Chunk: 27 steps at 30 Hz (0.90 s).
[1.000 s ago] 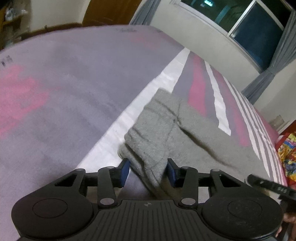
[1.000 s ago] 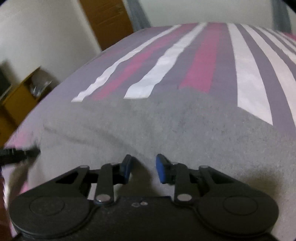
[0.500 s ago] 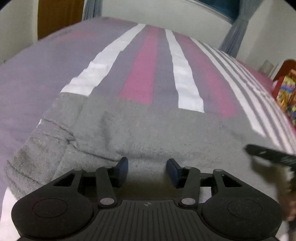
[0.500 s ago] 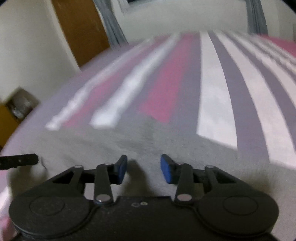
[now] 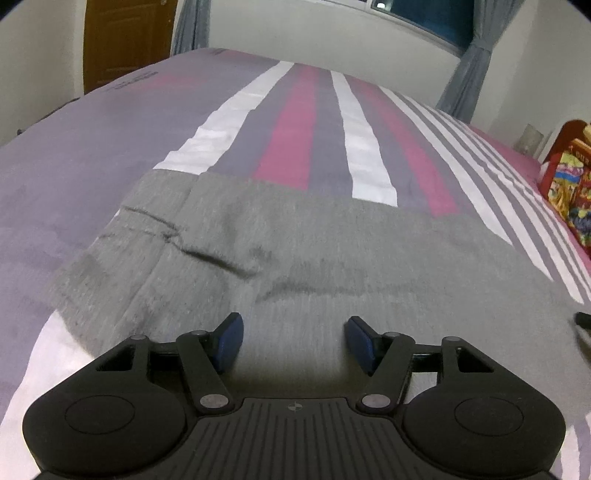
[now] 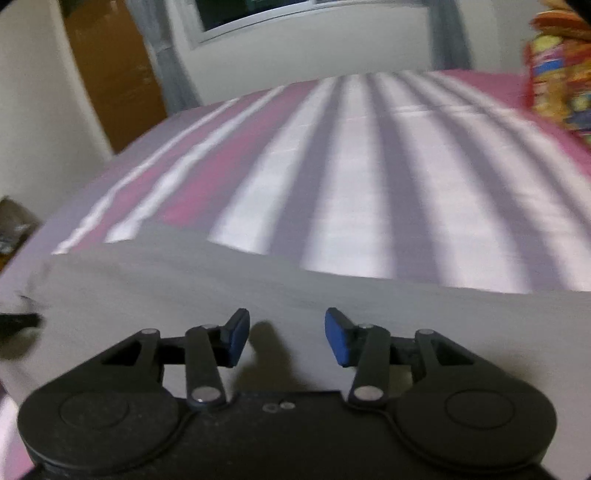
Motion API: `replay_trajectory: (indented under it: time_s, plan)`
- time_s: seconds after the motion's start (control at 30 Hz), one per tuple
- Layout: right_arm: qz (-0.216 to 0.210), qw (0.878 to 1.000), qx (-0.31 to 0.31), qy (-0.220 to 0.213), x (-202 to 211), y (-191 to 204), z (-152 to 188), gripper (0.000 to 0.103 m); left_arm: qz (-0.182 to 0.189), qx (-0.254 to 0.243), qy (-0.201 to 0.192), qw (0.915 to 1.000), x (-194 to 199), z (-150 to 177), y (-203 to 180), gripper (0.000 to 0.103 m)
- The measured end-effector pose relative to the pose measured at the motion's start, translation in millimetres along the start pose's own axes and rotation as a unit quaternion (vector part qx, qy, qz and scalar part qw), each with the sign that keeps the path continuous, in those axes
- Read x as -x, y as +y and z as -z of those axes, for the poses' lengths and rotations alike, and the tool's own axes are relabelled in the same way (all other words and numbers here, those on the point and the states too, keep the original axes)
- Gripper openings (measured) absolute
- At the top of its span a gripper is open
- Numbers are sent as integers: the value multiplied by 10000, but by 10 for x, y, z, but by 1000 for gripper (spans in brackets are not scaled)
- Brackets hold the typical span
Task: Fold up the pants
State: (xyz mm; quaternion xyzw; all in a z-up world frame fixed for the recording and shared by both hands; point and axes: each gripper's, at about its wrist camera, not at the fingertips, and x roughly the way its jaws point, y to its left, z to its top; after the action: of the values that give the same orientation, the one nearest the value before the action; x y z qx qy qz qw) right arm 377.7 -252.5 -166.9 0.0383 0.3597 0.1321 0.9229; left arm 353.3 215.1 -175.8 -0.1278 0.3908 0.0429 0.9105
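Observation:
The grey pants [image 5: 295, 251] lie flat across the striped bed, with a ribbed band and a crease at their left end. My left gripper [image 5: 293, 341] hovers at their near edge; its jaws are opening and the blue pads stand apart with only flat cloth below them, nothing pinched. In the blurred right wrist view the same grey pants [image 6: 295, 295] stretch sideways, and my right gripper [image 6: 286, 339] is over their near edge with its jaws opening and no cloth clamped. A dark tip of the left gripper [image 6: 18, 319] shows at that view's left edge.
The bed [image 5: 295, 122] carries a sheet striped in purple, pink and white. A colourful bag [image 5: 569, 184] sits at its right side. A brown door [image 5: 122, 37] and grey curtains stand beyond the far edge, under a dark window [image 5: 436, 14].
The left gripper let go of the bunched pant end and its jaws widened; the pants now lie spread flat. Both grippers swung sideways, and the right jaws widened too.

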Motion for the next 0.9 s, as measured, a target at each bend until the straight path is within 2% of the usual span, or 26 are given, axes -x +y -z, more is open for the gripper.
replay_trajectory:
  time_s: [0.2,0.33,0.4,0.5,0.6,0.63,0.67,0.73,0.8,0.83,0.9]
  plan:
    - [714,9929,-910,-262,526,-1275,122,43,-25,-90,59,9999,114,79,10,63]
    - [1287,9737,-1816,-478,915,-2059,263,43,-44,-132,85,9999,238,178,-6,65]
    - [1600,9619,-2167,-468,1136,-2286,331,43,-44,-177,84,9998,320,254,-13,68]
    - [1201,9491,-2692,-1107,1634,-2480,521,47,-20,-153,81,9998,412,337,1,72]
    - [717,9396,-2967,-1547,1990,-2528,758,51,12,61,53,10000,439,416,47,73]
    - [488,9377,-3024,-1639,2055,-2542,854,55,19,161,30,9999,433,441,64,74]
    - [324,9361,-3091,-1647,2062,-2561,942,67,15,206,4,9998,428,459,65,75]
    - [79,9323,-3330,-1410,1994,-2688,1082,74,-40,179,-22,9998,403,477,33,78]
    - [266,9191,-3791,-1037,1833,-2850,1249,60,-90,165,-5,9998,392,469,1,80]
    - [265,9069,-4053,-1126,1877,-2912,1321,47,-115,167,13,9998,393,461,-8,80]
    - [137,8858,-4356,-1597,2049,-2944,1398,54,-132,171,31,9998,395,462,-10,81]
